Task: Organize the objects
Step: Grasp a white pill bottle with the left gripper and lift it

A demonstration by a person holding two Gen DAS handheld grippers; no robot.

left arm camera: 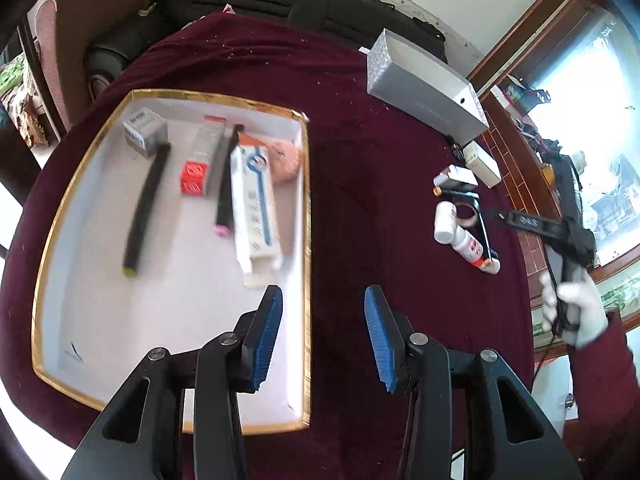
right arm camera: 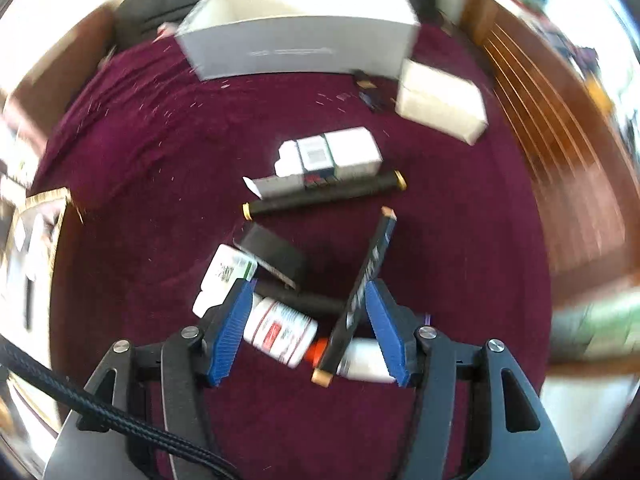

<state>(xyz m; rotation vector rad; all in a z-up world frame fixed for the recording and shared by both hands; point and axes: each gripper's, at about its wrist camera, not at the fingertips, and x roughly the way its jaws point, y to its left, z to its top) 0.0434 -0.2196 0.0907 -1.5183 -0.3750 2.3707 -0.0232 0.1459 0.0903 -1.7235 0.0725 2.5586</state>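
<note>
Right tool: jaws apart, nothing clamped. It hangs steeply over the loose pile on the maroon worktop. Between and just under its blue pads lie a white bottle with a red label and a dark pen with gold ends, the pen crossing over an orange-capped white bottle. The pads do not appear to press on any of them. Picture blurred, so contact is a judgement.

Further out in the pile: a black box, a white-and-green box, a black tube with gold caps, a small white carton. Beyond, a cream box and a grey open box.

Left tool: jaws apart, empty, poised over the near right edge of the gold-rimmed tray. The tray already holds a long white box, a black stick and a red carton.

Step in hand, as it looks: between placements, the right side reaching for the next piece. Next move calls for settling on a single item, pen or red-label bottle, and closing squarely without snagging its neighbours, then carrying it left to the tray.
</note>
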